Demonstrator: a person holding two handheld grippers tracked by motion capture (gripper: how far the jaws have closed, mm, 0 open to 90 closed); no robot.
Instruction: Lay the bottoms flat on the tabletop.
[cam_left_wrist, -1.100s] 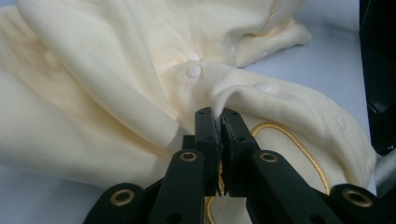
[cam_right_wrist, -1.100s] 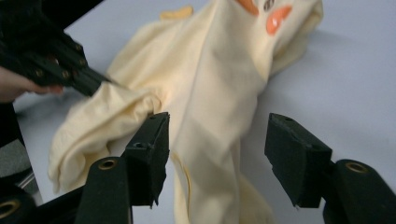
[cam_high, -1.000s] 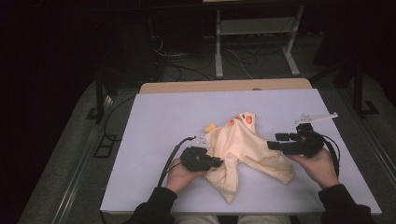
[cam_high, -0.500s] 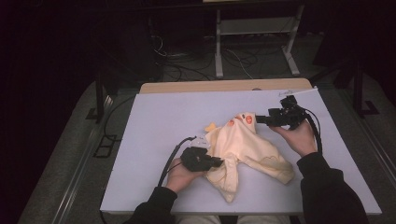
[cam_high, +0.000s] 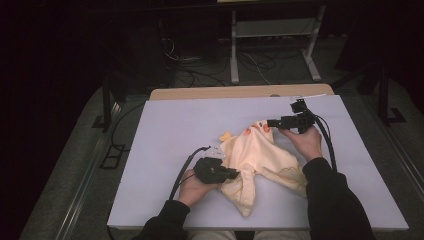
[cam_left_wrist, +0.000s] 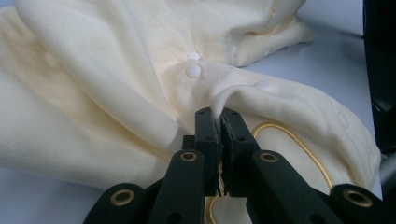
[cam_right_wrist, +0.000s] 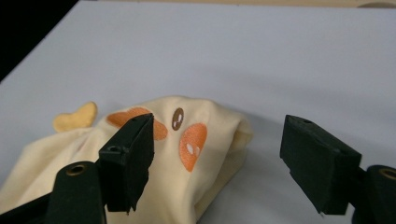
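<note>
A cream garment (cam_high: 260, 160) lies crumpled at the middle of the white tabletop (cam_high: 165, 125), its hood end with orange embroidered patches (cam_right_wrist: 187, 144) pointing to the far side. The left tool (cam_left_wrist: 219, 121) is clenched on a fold of the cloth beside two white snaps (cam_left_wrist: 192, 70), near the garment's left edge. The right tool (cam_right_wrist: 217, 154) hovers just above the hood end, released, its jaws standing wide apart with nothing pressed between them; they have just been opening.

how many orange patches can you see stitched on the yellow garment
2 on the yellow garment, seen in the right gripper view: one right of the small brown oval, one left of it, partly behind the right gripper's jaw. Folds may hide more.
</note>
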